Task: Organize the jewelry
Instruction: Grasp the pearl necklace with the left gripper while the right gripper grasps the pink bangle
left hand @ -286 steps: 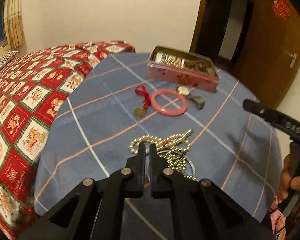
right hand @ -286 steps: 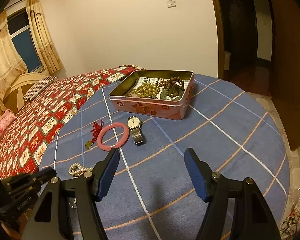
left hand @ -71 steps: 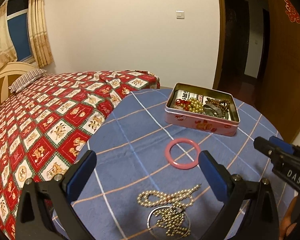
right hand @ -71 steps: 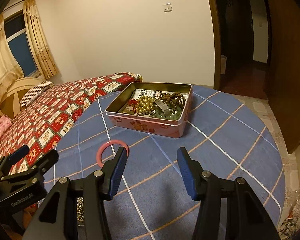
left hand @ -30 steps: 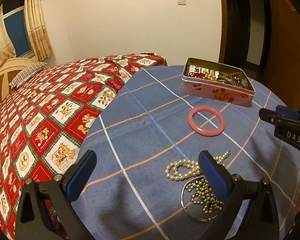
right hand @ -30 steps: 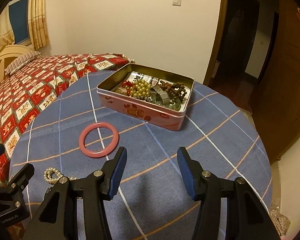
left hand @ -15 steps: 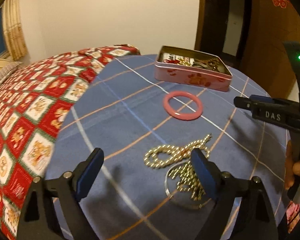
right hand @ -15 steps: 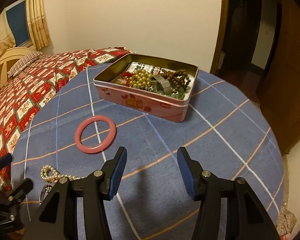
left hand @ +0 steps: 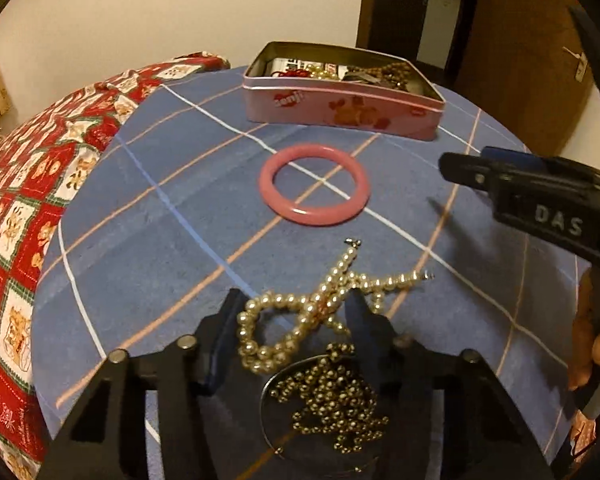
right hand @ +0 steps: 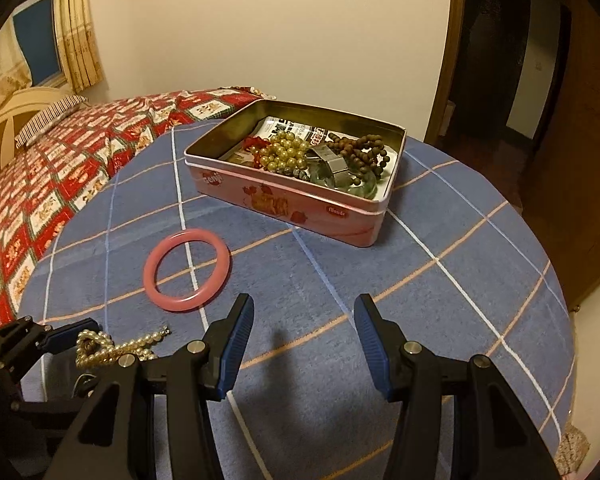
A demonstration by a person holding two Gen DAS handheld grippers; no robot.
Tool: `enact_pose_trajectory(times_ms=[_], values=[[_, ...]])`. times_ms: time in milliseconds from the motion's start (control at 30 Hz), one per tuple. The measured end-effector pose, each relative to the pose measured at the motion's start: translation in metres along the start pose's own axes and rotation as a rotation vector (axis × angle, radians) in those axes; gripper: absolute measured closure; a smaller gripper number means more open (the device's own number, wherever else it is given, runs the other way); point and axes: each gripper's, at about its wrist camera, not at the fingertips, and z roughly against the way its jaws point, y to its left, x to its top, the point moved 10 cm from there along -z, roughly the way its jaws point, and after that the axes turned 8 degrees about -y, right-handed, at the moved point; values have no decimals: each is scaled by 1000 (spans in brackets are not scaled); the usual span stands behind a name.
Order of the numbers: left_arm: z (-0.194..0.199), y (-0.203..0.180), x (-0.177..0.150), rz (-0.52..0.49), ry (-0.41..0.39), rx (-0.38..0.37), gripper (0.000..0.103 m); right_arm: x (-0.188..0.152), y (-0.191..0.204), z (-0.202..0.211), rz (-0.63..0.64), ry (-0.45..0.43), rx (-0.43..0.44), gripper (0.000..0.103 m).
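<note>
The left gripper [left hand: 296, 312] is closing around the pearl string [left hand: 300, 316], which lies between its jaws; whether the pads press it yet cannot be told, since the beads cover the pad faces. Just behind the pearls, toward the camera, a heap of small gold beads [left hand: 336, 396] inside a thin ring is partly hidden by the gripper body. The bangle [left hand: 314, 189] lies flat just beyond the pearls, and the tin [left hand: 340, 108] farther beyond, both on the blue cloth [left hand: 180, 240]. The tin's wall shows a logo too blurred to read with certainty. Its contents are a tangle, hard to separate. Right of the pearls, the right gripper [right hand: 304, 332] hangs released, nothing between its jaws, its side marked "DAS". A hand [left hand: 596, 352] is cut off at the frame's edge.
</note>
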Motion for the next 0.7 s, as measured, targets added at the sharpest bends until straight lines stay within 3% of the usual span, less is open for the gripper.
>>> enact_pose_trajectory(times_ms=[133, 200, 300, 567, 700], values=[[4, 0, 6, 53, -25, -45, 76, 2, 2, -4, -1, 3, 5, 50], [3, 5, 12, 70, -44, -27, 96, 3, 4, -6, 6, 4, 4, 50], [10, 12, 23, 129, -80, -70, 96, 6, 6, -10, 14, 6, 3, 50], [18, 30, 36, 118, -122, -37, 96, 11, 13, -26, 17, 24, 15, 50], [27, 46, 45, 193, -177, -63, 96, 14, 16, -38, -12, 41, 48, 50]])
